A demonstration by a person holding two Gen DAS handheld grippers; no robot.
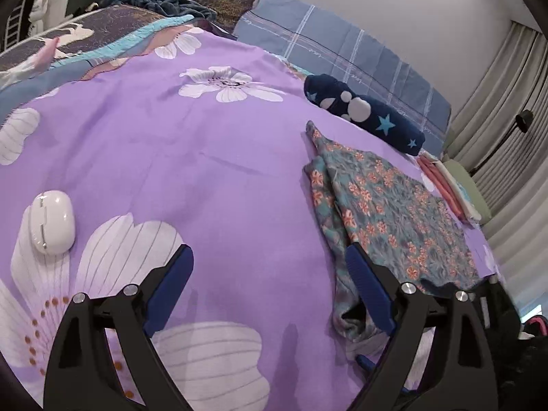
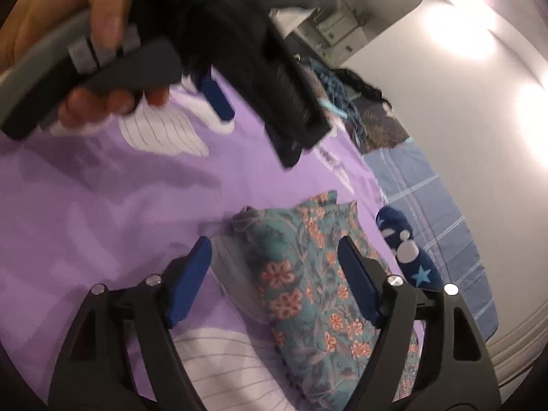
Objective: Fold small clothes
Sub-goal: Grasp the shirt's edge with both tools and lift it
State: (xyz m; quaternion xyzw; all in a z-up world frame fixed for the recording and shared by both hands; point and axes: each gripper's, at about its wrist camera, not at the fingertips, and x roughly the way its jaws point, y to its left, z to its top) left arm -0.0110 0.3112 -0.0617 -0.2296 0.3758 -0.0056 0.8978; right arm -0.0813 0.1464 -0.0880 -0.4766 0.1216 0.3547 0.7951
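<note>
With both the left gripper [image 1: 267, 287] and the right gripper [image 2: 274, 277] open and holding nothing above the teal flowered garment [image 1: 387, 205] lying rumpled on the purple bedsheet [image 1: 205, 157], a pad may pinch the sheet together with the cloth.

Bright indoor light, wall glare, fisheye-warped edges

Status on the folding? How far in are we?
Done: folded pile at the bed's edge. In hand: nothing; left gripper and right gripper both open over the floral garment, which lies rumpled. Left: folding it; rolled navy star-print item behind looks untouched.
</note>
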